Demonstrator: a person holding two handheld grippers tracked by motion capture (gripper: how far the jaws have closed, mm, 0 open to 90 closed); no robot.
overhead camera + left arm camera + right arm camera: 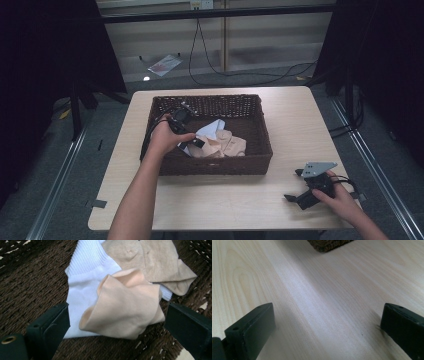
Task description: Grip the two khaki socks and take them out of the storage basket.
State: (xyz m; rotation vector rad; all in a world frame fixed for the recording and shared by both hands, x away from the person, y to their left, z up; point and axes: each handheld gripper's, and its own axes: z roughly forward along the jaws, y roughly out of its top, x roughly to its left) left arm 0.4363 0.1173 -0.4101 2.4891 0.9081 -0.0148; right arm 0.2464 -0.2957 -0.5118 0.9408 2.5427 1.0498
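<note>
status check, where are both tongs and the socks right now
Left tongs open in the basket, jaws straddling the peach sock. Right tongs open, over bare table. White sock lies under the peach one; nothing in the way.

From up high I see a pale wooden table with a strip of grey tape at its near left corner. Beyond it, on the grey floor, lies a clear packet, and black cables hang from a wall socket. Dark curtains flank both sides.
</note>
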